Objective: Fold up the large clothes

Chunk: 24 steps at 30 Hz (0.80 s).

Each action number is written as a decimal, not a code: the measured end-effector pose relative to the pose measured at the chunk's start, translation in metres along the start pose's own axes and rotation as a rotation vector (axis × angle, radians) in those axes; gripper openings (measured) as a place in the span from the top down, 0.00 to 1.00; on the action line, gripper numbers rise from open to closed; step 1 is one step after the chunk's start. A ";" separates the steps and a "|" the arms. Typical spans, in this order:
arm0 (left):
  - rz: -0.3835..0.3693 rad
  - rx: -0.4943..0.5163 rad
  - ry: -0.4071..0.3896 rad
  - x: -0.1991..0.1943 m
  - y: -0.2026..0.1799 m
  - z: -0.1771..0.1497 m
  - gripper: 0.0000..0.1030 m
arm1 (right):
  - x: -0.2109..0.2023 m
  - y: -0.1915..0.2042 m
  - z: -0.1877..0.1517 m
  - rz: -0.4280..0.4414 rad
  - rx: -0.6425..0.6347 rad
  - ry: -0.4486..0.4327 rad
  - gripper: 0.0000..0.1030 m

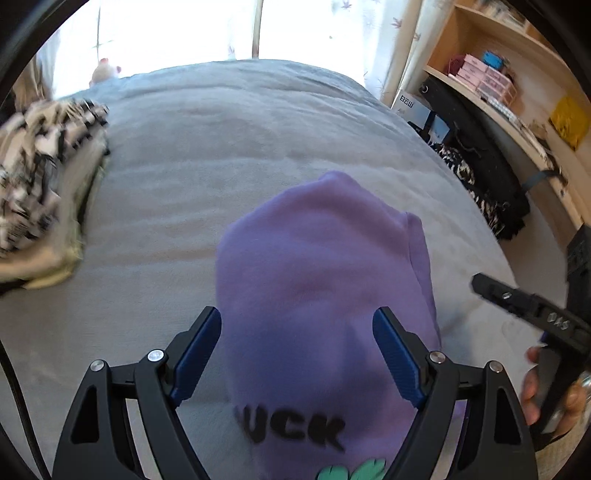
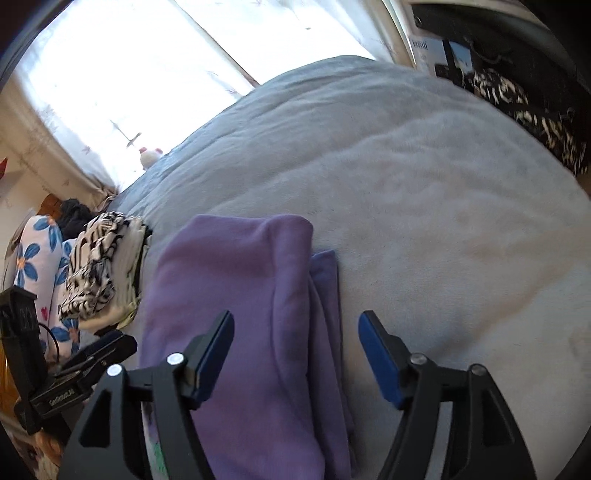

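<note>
While the grey bed [image 1: 221, 155] lay under a bright window [image 1: 166, 29], my left fingers [image 1: 297, 354] and right fingers [image 2: 295, 360] hovered wide apart, empty, above the folded purple sweatshirt [image 1: 317, 266]; striped clothes [image 1: 40, 166] sat beside it.

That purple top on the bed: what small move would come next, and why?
Probably lower the left gripper and right gripper, both open and empty, to the purple top's near end and fold it over: it lies as a long strip on the grey blanket.
</note>
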<state>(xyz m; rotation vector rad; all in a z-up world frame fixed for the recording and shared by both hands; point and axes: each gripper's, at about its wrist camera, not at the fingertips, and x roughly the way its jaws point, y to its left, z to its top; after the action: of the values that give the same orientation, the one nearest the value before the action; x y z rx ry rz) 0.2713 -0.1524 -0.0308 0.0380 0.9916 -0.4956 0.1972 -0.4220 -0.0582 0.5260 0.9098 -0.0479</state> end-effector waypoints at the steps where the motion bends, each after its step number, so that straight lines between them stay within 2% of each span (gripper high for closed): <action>1: 0.011 0.015 0.000 -0.007 -0.002 -0.001 0.20 | -0.008 0.002 -0.001 0.005 -0.010 -0.002 0.28; 2: 0.021 0.034 0.003 -0.014 -0.004 -0.003 0.20 | -0.014 0.005 -0.003 0.013 -0.020 0.006 0.20; 4: 0.030 0.048 0.001 -0.028 -0.005 -0.008 0.20 | -0.025 0.012 -0.006 0.038 -0.050 0.021 0.12; 7: -0.001 0.042 0.000 -0.046 0.000 -0.013 0.20 | -0.040 0.019 -0.012 0.043 -0.100 0.016 0.10; 10: -0.036 0.011 0.018 -0.055 0.009 -0.014 0.19 | -0.050 0.023 -0.019 0.087 -0.122 0.028 0.00; 13: -0.040 -0.015 0.026 -0.056 0.019 -0.019 0.19 | -0.059 0.025 -0.025 0.112 -0.136 -0.007 0.00; 15: -0.045 -0.030 0.036 -0.052 0.025 -0.022 0.19 | -0.063 0.024 -0.028 0.103 -0.150 -0.044 0.00; 18: -0.049 -0.039 0.047 -0.047 0.032 -0.029 0.19 | -0.059 0.022 -0.031 0.068 -0.181 -0.051 0.00; 22: -0.041 -0.020 0.078 -0.028 0.035 -0.037 0.19 | -0.040 0.014 -0.034 -0.016 -0.214 0.032 0.00; 24: -0.071 -0.029 0.111 -0.016 0.037 -0.039 0.19 | -0.028 0.008 -0.034 -0.078 -0.219 0.060 0.00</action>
<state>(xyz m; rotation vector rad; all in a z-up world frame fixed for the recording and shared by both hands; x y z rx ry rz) 0.2485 -0.1033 -0.0472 0.0046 1.1120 -0.5485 0.1570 -0.4051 -0.0506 0.2891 0.9808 -0.0031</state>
